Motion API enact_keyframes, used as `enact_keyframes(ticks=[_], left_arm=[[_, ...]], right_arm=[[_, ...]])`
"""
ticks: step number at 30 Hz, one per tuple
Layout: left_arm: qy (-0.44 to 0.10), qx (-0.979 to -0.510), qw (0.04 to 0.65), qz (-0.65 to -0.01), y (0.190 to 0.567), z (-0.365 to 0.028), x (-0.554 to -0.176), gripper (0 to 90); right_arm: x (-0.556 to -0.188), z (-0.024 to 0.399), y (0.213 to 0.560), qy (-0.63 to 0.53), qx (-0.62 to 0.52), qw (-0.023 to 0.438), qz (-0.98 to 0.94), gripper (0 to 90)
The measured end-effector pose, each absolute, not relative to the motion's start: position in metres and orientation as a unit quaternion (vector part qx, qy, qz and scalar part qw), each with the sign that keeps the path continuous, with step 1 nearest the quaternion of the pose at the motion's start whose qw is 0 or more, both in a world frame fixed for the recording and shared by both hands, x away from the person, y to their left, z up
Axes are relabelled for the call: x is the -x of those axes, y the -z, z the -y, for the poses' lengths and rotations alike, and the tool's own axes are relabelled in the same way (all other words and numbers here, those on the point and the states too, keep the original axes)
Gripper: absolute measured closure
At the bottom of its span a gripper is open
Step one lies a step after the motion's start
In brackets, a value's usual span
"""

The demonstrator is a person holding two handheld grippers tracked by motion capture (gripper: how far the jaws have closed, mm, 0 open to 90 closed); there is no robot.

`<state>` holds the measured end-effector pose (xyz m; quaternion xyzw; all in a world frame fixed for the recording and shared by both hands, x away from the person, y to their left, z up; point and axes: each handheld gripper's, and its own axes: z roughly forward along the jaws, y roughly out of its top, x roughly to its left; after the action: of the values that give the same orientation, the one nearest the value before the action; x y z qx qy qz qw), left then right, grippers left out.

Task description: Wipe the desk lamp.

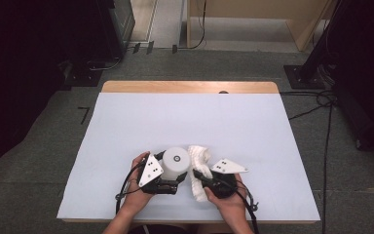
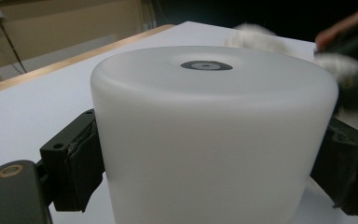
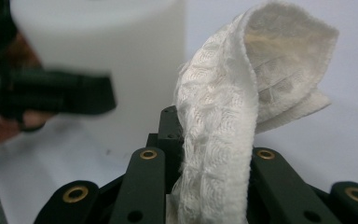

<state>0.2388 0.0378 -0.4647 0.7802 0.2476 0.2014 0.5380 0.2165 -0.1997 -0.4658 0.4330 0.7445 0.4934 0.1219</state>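
Your left hand-held gripper (image 1: 177,181) clamps the white frosted cylinder (image 1: 176,162), which stands upright on the desk (image 1: 253,122). Your right hand-held gripper (image 1: 196,173), just beside the cylinder, is closed on the white cloth (image 1: 199,157), which loops up from its jaws.

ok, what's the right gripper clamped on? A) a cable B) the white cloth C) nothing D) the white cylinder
B: in the right gripper view the white cloth runs up from between the closed jaws of the right gripper, while the white cylinder sits in the left gripper.
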Motion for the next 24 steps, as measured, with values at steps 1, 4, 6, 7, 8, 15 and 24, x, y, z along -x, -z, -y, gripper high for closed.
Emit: enact_keyframes(ticks=[1, 4, 6, 7, 8, 15, 24], left_arm=[[-0.199, -0.782, 0.539, -0.242, 0.465, -0.035, -0.238, 9.2], [-0.201, -0.783, 0.543, -0.225, 0.467, -0.028, -0.238, 9.2], [-0.196, -0.784, 0.547, -0.216, 0.467, -0.025, -0.240, 9.1], [-0.199, -0.785, 0.546, -0.213, 0.467, -0.024, -0.240, 9.1], [-0.203, -0.786, 0.546, -0.209, 0.467, -0.022, -0.239, 9.1], [-0.245, -0.805, 0.516, -0.161, 0.463, 0.000, -0.226, 9.1], [-0.226, -0.803, 0.526, -0.168, 0.463, -0.009, -0.228, 9.2]], right_arm=[[-0.216, 0.205, 0.459, -0.499, -0.438, 0.135, -0.736, 75.6], [-0.212, 0.213, 0.432, -0.515, -0.421, 0.180, -0.725, 75.6], [-0.207, 0.213, 0.412, -0.529, -0.400, 0.200, -0.721, 75.5], [-0.207, 0.213, 0.405, -0.541, -0.389, 0.200, -0.718, 75.4], [-0.207, 0.214, 0.402, -0.547, -0.389, 0.196, -0.714, 75.4], [-0.216, 0.203, 0.400, -0.545, -0.393, 0.137, -0.728, 75.1], [-0.219, 0.204, 0.406, -0.536, -0.410, 0.143, -0.724, 75.4]])
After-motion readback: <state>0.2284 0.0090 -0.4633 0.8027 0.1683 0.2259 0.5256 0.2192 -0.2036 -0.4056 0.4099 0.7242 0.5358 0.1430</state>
